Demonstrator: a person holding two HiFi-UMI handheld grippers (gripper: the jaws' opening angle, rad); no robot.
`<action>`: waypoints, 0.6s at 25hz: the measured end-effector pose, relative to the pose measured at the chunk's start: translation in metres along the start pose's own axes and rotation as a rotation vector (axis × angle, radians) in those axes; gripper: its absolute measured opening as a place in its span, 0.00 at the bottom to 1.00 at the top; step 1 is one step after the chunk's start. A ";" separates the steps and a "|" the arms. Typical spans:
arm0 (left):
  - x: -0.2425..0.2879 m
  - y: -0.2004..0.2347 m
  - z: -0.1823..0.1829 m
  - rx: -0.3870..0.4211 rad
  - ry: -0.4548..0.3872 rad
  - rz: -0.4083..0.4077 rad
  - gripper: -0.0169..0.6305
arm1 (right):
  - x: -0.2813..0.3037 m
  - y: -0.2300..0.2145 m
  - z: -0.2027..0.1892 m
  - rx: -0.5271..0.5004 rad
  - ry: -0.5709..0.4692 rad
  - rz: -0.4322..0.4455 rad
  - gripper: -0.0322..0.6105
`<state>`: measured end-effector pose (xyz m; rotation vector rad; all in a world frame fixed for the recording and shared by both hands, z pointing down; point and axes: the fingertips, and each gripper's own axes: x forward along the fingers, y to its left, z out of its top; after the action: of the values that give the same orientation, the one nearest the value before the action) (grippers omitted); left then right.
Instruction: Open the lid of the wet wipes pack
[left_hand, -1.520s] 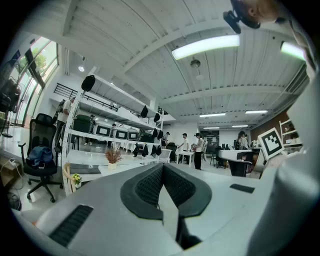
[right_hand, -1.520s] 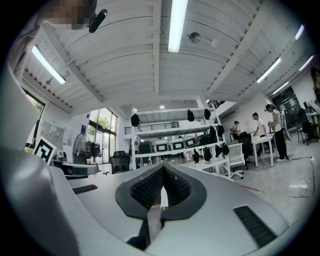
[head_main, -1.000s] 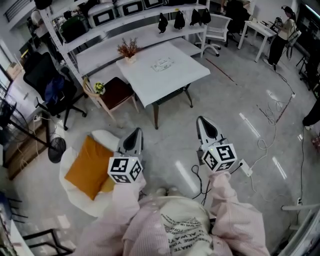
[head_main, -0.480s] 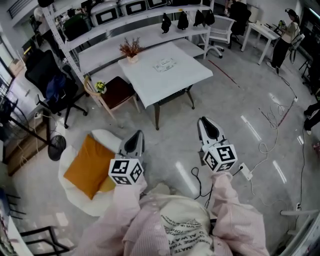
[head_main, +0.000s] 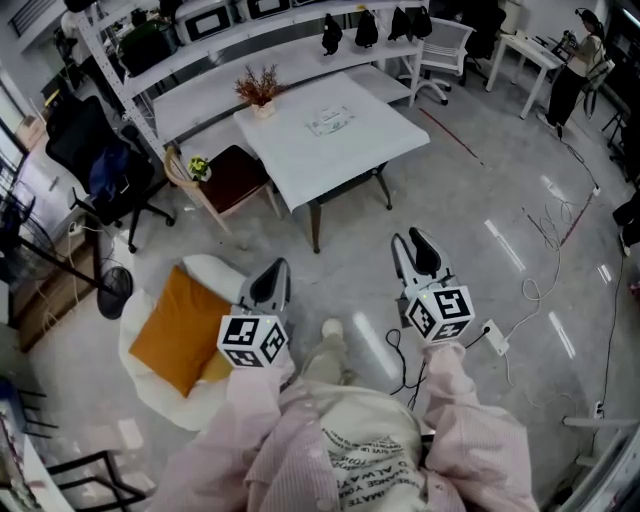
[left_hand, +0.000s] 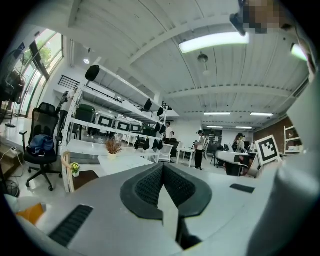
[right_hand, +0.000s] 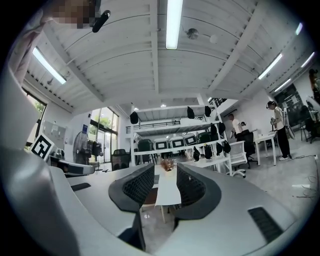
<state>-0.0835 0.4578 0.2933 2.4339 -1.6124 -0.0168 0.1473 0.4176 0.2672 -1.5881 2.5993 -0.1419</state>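
Observation:
The wet wipes pack lies flat on the white table, far ahead of both grippers. My left gripper is held over the floor, well short of the table, its jaws closed together on nothing; in the left gripper view the left gripper has its pads meeting at the tip. My right gripper also hangs over the floor. Its jaws have just been opening and stand apart with nothing between them. In the right gripper view the right gripper frames the distant table in its gap.
A dried-flower pot stands on the table's far corner. A wooden chair sits left of the table, and a white seat with an orange cushion is beside my left gripper. Cables and a power strip lie on the floor at right. Shelving runs behind.
The right gripper's jaws have gone from closed to apart. Both grippers have come slightly lower in the view, and a foot now shows on the floor between them.

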 end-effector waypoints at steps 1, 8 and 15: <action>0.004 0.003 -0.001 -0.003 0.002 0.000 0.02 | 0.005 -0.002 -0.002 0.004 0.003 -0.001 0.22; 0.049 0.030 -0.007 -0.029 0.018 0.009 0.02 | 0.053 -0.022 -0.016 0.027 0.023 0.005 0.24; 0.125 0.066 0.007 -0.037 0.030 -0.004 0.02 | 0.130 -0.052 -0.021 0.037 0.034 0.004 0.24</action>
<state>-0.0943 0.3183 0.3128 2.3981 -1.5810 -0.0108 0.1321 0.2791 0.2906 -1.5819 2.6096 -0.2173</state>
